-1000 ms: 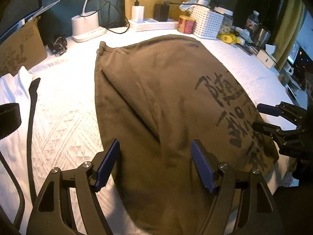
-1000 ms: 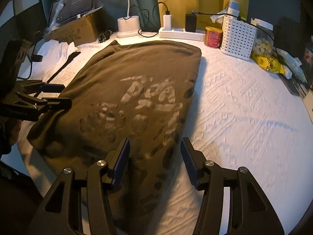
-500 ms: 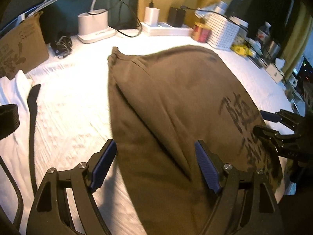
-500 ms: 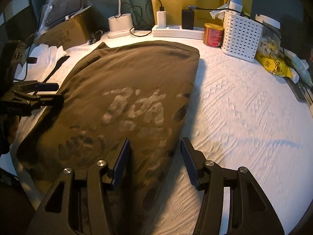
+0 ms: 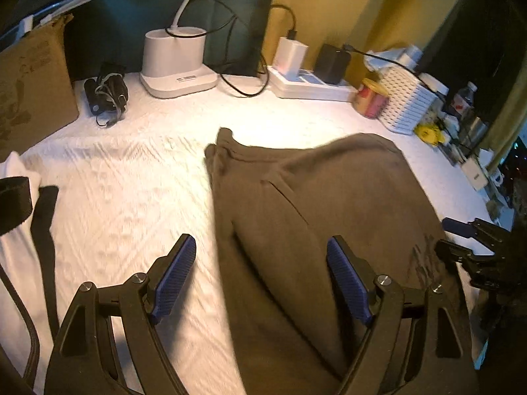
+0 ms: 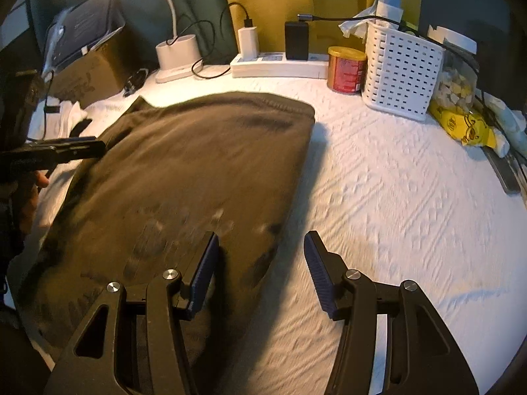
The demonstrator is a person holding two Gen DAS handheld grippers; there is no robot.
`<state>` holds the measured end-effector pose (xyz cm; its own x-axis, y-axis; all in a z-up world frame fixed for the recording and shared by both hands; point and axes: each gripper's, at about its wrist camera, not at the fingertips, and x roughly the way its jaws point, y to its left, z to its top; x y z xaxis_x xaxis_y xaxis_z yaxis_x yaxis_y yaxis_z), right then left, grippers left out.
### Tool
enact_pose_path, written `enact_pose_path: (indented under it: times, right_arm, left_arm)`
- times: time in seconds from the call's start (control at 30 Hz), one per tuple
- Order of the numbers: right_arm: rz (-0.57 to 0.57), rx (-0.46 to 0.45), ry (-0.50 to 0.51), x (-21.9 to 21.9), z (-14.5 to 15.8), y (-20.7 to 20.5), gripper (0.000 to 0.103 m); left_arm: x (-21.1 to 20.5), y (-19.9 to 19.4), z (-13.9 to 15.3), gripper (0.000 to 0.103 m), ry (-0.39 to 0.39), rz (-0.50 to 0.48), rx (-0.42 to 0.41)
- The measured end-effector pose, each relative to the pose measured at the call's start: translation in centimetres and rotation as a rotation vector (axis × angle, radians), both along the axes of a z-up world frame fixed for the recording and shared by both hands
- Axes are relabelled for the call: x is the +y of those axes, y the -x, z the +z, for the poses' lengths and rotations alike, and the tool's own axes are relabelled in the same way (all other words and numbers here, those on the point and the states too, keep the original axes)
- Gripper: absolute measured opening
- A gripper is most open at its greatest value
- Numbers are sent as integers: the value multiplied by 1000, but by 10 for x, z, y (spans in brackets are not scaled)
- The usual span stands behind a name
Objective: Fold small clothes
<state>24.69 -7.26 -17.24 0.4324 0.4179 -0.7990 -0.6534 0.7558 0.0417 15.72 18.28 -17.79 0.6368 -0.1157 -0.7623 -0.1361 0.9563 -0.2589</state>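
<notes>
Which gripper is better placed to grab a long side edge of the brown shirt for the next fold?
Neither clearly: the left gripper straddles the shirt's left edge, and the right gripper straddles its right edge. Both are open.

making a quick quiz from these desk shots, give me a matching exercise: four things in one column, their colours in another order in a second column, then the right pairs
Things:
1. flat-lying printed cloth garment
2. perforated plastic basket
3. round tin can with a gold lid
4. boxy charger plugged into the power strip next to the can

Colours:
A. black
B. red
C. olive brown
D. white

Pairs: 1-C, 2-D, 3-B, 4-A
</notes>
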Motion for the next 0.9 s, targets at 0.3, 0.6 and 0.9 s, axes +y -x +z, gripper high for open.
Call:
enact_pose_path:
  times: [0.3, 0.6, 0.9]
  right_arm:
    - [-78, 10, -55, -8, -3, -43, 78]
    - [-59, 50, -136, 2, -16, -68, 78]
    - [24, 19, -95, 32, -24, -69, 78]
  left_arm:
    - [-2, -24, -8, 94, 35, -52, -17]
    - [-23, -34, -8, 95, 104, -169, -50]
    - [-39, -39, -9, 63, 56, -240, -63]
